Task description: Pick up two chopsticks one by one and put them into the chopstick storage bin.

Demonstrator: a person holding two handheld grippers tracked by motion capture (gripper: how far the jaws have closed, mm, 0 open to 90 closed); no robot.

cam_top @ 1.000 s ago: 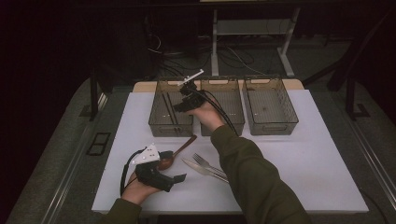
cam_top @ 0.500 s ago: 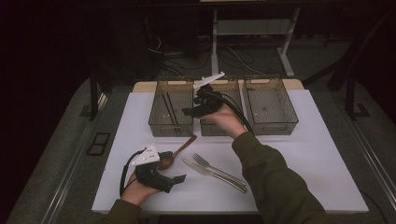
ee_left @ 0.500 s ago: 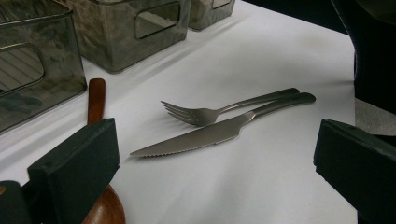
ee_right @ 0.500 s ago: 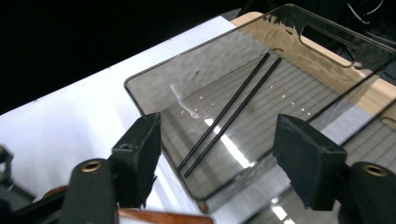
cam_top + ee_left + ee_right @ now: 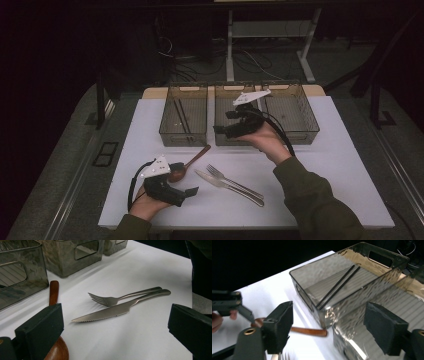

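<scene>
Jaws gaping wide on both, left gripper point(image 5: 176, 189) resting low on the white surface point(image 5: 345, 165) beside a wooden spoon point(image 5: 190, 162), right gripper point(image 5: 231, 129) hovering empty over the middle bin point(image 5: 224, 102), fork point(image 5: 117, 298) and knife point(image 5: 117, 311) lying side by side between the hands

Three bins point(image 5: 183, 114), wooden spoon point(image 5: 189, 163), fork point(image 5: 234, 181), knife point(image 5: 227, 187) on white table point(image 5: 340, 165).
</scene>
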